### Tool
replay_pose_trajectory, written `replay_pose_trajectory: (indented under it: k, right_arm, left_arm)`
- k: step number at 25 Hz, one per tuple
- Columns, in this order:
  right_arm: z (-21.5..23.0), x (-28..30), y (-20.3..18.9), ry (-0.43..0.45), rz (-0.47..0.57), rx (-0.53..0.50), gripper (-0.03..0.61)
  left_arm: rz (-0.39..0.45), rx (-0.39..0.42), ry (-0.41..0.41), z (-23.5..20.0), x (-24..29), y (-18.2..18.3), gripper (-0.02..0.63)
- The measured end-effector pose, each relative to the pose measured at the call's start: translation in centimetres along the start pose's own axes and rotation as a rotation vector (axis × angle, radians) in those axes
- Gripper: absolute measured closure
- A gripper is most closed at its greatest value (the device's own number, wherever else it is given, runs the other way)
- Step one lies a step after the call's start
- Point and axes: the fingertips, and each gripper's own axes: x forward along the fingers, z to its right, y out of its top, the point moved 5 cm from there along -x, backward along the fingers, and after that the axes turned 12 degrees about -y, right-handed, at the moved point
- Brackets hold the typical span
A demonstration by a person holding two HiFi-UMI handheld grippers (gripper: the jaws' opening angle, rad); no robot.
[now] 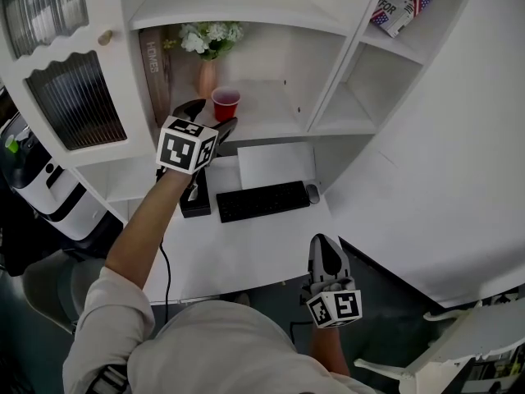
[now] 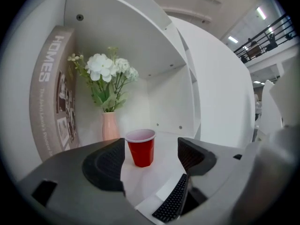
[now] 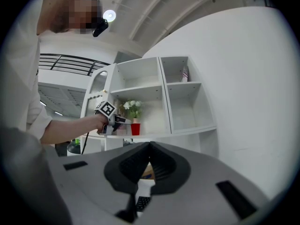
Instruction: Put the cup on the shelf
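— On the shelf (image 1: 275,109), where does the cup sit?

— Upright, mouth up, in the left cubby. The cup (image 1: 225,103) is red and stands just to the right of a pink vase (image 1: 206,79) holding white flowers (image 1: 212,38). A book (image 1: 152,68) stands on end against the cubby's left wall, on the far side of the vase.

— Is the left tool on it?

— No. The left tool (image 1: 212,118) is held at the front of that cubby on an outstretched arm, with its jaws wide apart. From the left gripper view the cup (image 2: 141,147) lines up with the gap but stands a little beyond the pads (image 2: 108,165), touching neither. It rests on the shelf board alone.

— And the right tool?

— Low and near the person's body, off the front edge of the worktop (image 1: 246,249). The right tool (image 1: 326,254) has its jaws pressed together with nothing between them; the right gripper view shows the two pads meeting in one seam. That same view catches the cup (image 3: 135,129) far off on the shelf, with the left tool beside it.

— What lies below the shelf?

— A black keyboard (image 1: 262,200) on the worktop, a mouse (image 1: 312,193) just to its right, and a white sheet (image 1: 275,164) behind them.
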Motion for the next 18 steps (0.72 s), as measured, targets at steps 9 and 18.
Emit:
replay_pose_trajectory:
  k: [9,18]
  right_arm:
    - [-1.3,0.1,0.4,0.023,0.004,-0.01,0.574]
    - [-2.3,0.1,0.7,0.038,0.011,-0.021,0.574]
  left_arm:
    - [0.082,0.033,-0.017,2.8,-4.1,0.4,0.323]
    - [0.132,0.044,0.017,4.3,-7.7,-0.8,0.464]
